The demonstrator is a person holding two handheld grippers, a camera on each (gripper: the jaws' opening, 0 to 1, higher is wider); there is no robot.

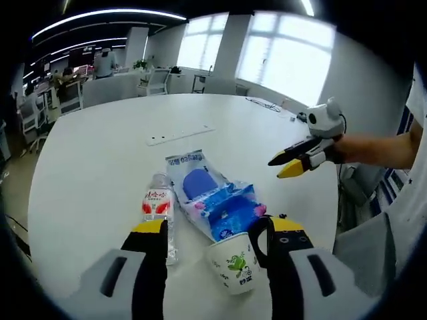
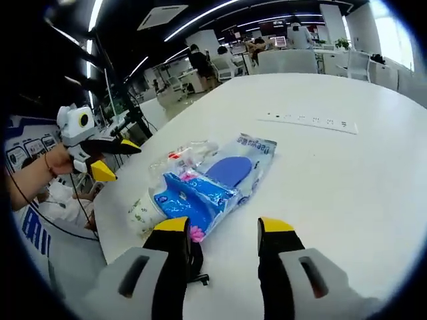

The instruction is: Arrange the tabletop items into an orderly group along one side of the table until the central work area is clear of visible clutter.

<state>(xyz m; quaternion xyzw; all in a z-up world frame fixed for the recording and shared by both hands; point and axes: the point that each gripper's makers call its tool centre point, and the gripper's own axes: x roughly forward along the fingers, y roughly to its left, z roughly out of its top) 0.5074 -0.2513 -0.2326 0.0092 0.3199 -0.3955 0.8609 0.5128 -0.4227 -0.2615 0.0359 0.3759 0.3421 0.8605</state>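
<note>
In the left gripper view, the left tool (image 1: 217, 237) rises from 6 o'clock with its jaws spread apart and nothing between them. Ahead of it on the white surface (image 1: 100, 160) lie three items in a close cluster. A clear water bottle (image 1: 159, 207) with a red and white label lies on its side at about 7 o'clock from the centre, its lower end just beside the left jaw. Touching it on the right is a blue and clear plastic packet (image 1: 207, 193), holding a dark blue oval item, that slants toward 5 o'clock. A paper cup (image 1: 233, 263) with a green print lies tipped over at the packet's lower end, between the jaws and close against the right one. A white power strip (image 1: 180, 135) rests farther out toward 12 o'clock.

The right tool (image 1: 288, 165) hovers above the surface at 3 o'clock, held by a hand, its jaws parted and holding nothing.

In the right gripper view, the right tool (image 2: 223, 230) stands released, the packet (image 2: 213, 180) just ahead of its left jaw, the cup (image 2: 143, 213) at 8 o'clock, and the left tool (image 2: 117, 160) at 9 o'clock.
</note>
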